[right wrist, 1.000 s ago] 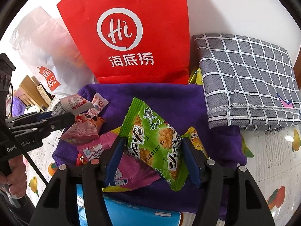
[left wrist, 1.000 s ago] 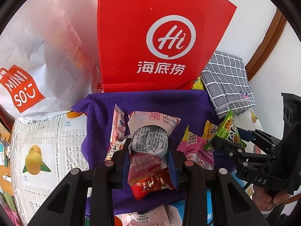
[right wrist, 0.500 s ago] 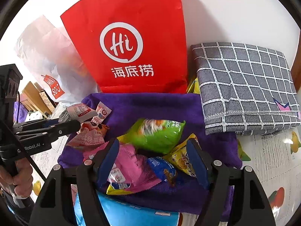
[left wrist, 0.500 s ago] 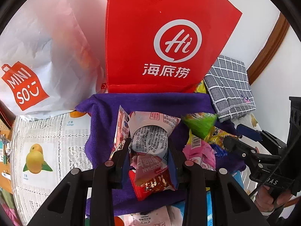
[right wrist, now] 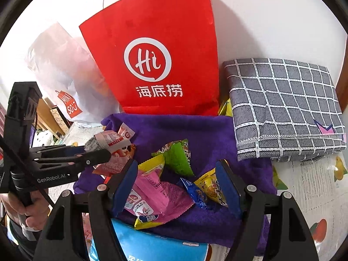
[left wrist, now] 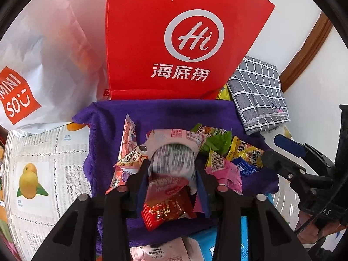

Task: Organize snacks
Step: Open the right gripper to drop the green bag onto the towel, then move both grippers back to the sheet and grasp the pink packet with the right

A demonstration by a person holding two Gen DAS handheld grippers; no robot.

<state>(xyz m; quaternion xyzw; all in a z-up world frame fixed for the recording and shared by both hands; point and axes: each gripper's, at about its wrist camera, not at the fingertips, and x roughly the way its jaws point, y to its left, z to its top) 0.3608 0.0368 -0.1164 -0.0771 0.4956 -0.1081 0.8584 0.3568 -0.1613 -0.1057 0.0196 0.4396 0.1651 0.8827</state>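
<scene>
A pile of snack packets lies on a purple cloth (left wrist: 169, 113) in front of a red paper bag (left wrist: 184, 43). My left gripper (left wrist: 171, 174) has a puffy pink and white packet (left wrist: 174, 150) between its pads, above a red packet (left wrist: 167, 208); its jaws are opening, and the pads still touch the packet. The right wrist view shows that gripper (right wrist: 97, 151) at the left, its packet (right wrist: 108, 140) at the tip. My right gripper (right wrist: 176, 174) stands open over a green packet (right wrist: 177, 161), a pink one (right wrist: 156, 195) and a yellow one (right wrist: 208, 184), gripping none.
A white Miniso bag (left wrist: 32, 76) leans left of the red bag (right wrist: 156, 65). A folded grey checked cloth (right wrist: 282, 108) lies at the right. A blue box (right wrist: 152, 245) sits at the cloth's near edge. The table cover (left wrist: 43, 174) is printed with fruit.
My right gripper opened and the green packet dropped from it onto the pile. The left jaws have widened a little around the pink and white packet.
</scene>
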